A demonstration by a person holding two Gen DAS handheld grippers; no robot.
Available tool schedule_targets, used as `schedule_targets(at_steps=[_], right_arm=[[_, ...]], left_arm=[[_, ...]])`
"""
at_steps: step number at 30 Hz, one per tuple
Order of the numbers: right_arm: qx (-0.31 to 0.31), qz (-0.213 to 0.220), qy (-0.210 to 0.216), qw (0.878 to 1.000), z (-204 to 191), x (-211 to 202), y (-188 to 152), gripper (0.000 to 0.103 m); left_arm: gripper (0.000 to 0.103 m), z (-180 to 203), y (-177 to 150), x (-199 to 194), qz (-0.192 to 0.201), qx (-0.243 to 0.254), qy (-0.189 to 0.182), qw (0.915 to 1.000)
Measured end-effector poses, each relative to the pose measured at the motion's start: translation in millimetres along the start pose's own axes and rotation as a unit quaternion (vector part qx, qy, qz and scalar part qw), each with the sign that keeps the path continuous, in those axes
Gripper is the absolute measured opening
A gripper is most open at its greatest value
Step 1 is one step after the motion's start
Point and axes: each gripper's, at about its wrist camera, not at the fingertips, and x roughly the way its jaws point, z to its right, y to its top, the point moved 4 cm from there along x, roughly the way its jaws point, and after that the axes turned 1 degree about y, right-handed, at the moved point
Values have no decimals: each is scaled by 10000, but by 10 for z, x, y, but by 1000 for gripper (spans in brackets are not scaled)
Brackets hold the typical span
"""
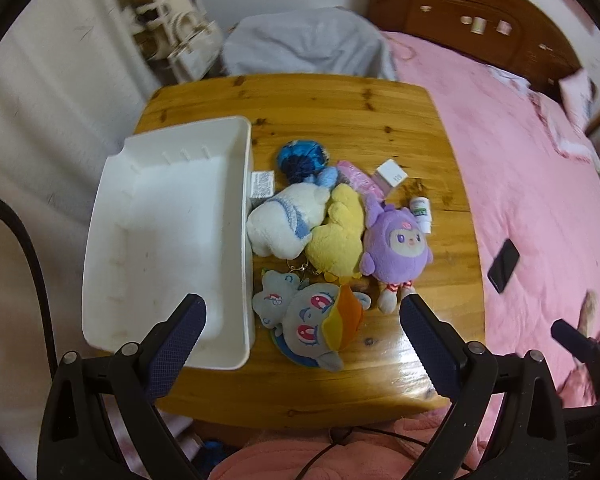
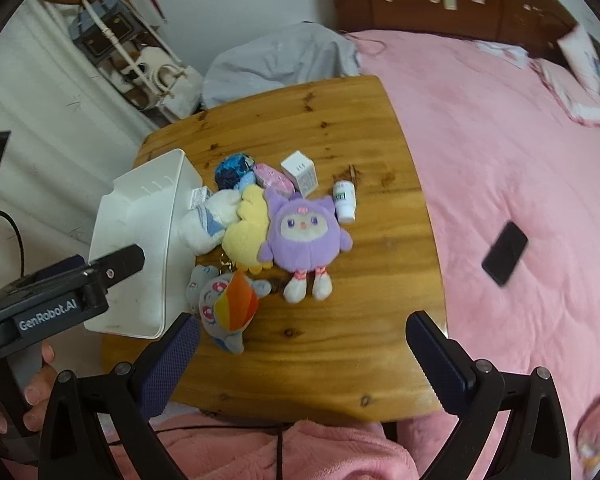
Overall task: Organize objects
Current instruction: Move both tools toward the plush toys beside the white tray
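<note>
Wooden tabletop [image 1: 340, 104]; empty white bin [image 1: 164, 240] at left; plush toys clustered just beside, purple plush [image 2: 302, 232] rightmost. Left hand-held gripper [image 1: 302, 334] and right hand-held gripper [image 2: 303, 354]: spread, empty, hovering above. Step, judged: pre-grasp. Next: descend, pinch one plush, transfer to bin.

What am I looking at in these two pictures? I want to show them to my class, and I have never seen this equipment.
A person holds two hand-held grippers; each carries a camera that looks along its own fingers. One picture is from the left gripper, the other from the right gripper. Both are open and hold nothing. On the wooden table stands an empty white bin. Beside it lie soft toys, including a purple plush and a yellow plush, along with a small white bottle and a white box.
</note>
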Motion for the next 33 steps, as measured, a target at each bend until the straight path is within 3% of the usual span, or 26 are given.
schedule_targets(at_steps=[7,16,20,27,33], right_arm=[[-709,143,337,9968,189,151,348,103],[-1199,182,1295,9841,338,449,516,99],[-1433,425,1560,9764,345,544,521,99],[-1268,377,1933,9722,397,901,552,99],[-988,48,2043,9739,482,1338,555,99]], left_arm=[[98,41,-88,247,-518,-929,472,9932],[98,36,-317,497,-1084,-1888,915,9717],[98,31,-372,633,-1224,-2164,1071,9627],[98,-9,-423,918,-1450,-2663,996,9477],[98,-28,-477,1190,-1627,-2972,997,9355]])
